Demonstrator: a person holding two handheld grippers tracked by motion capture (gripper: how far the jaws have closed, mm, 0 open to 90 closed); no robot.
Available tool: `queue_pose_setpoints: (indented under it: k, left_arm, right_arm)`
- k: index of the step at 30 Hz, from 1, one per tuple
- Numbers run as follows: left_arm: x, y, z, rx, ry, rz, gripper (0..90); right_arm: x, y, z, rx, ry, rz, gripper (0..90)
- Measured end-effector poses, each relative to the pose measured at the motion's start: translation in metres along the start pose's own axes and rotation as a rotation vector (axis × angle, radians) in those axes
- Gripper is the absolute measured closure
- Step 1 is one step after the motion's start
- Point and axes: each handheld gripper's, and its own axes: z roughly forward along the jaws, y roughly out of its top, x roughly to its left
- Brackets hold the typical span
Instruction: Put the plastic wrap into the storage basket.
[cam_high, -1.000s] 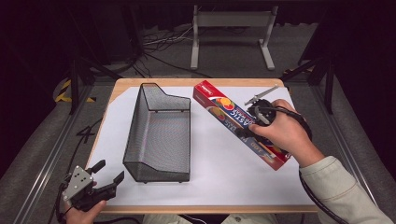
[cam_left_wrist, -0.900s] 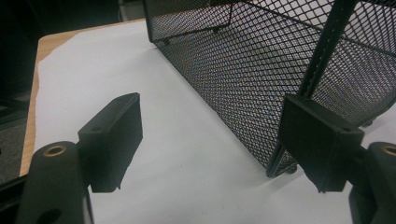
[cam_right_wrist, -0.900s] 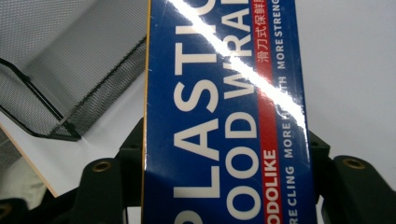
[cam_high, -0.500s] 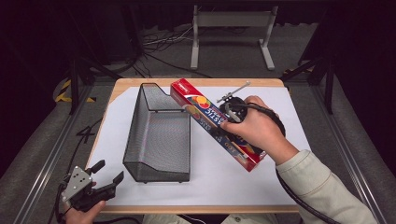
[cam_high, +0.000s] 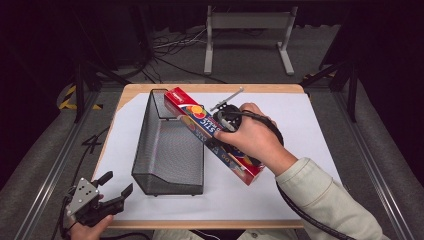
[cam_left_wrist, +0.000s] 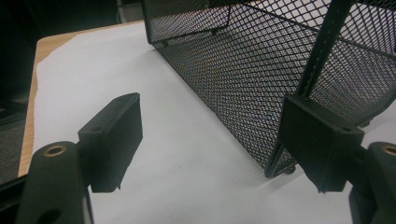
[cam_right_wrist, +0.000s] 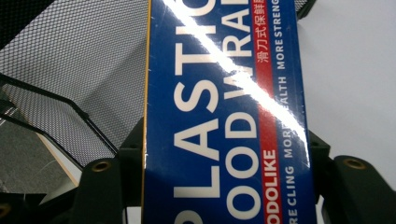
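The long red-and-blue box of plastic food wrap (cam_high: 212, 134) lies slantwise over the middle of the worktop (cam_high: 310, 125), its far end at about 11 o'clock reaching over the right rim of the black mesh basket (cam_high: 167, 150), its near end at about 5 o'clock over the white sheet. The right gripper (cam_high: 227, 120) is clamped across the box's middle, with the person's right hand (cam_high: 252, 137) wrapped over it. From above, hand and gripper cover most of the lettering; the right gripper view reads it close up — white capitals "PLASTIC FOOD WRAP" on blue, a red stripe with Chinese characters, a glare streak across the face (cam_right_wrist: 224, 116) — and shows a black jaw pressed against each long side. That view also shows the basket's mesh wall (cam_right_wrist: 60, 84) beyond the box's left edge and bare white sheet to its right.

The basket stands left of centre, long axis running from 6 to 12 o'clock, and the high view looks down into it. The left gripper view shows its near corner post and mesh side (cam_left_wrist: 261, 79) low and close, just ahead of its right jaw.

The left gripper (cam_high: 116, 186) hangs at about 7 o'clock by the worktop's near-left corner, held in the left hand (cam_high: 87, 230) — its jaws spread wide with only white sheet between them, touching nothing.
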Motion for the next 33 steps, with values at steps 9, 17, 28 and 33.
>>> queue_pose_setpoints:
  k: [9,17,28,33]
  left_arm:
    - [0.000,0.000,0.000,-0.002,-0.002,-0.002,22.9]
    - [0.000,0.000,0.000,-0.003,-0.003,-0.002,22.9]
    - [0.001,0.000,-0.001,-0.013,0.003,-0.012,23.0]
    - [0.002,-0.001,-0.001,-0.012,0.007,-0.013,23.0]
  right_arm:
    - [0.018,0.011,0.015,-0.002,0.028,0.014,39.6]
    - [0.028,0.019,0.029,-0.014,0.024,0.131,39.6]
    - [0.038,0.026,0.049,0.004,0.012,0.176,39.4]
    - [0.041,0.028,0.059,-0.012,0.020,0.217,39.4]
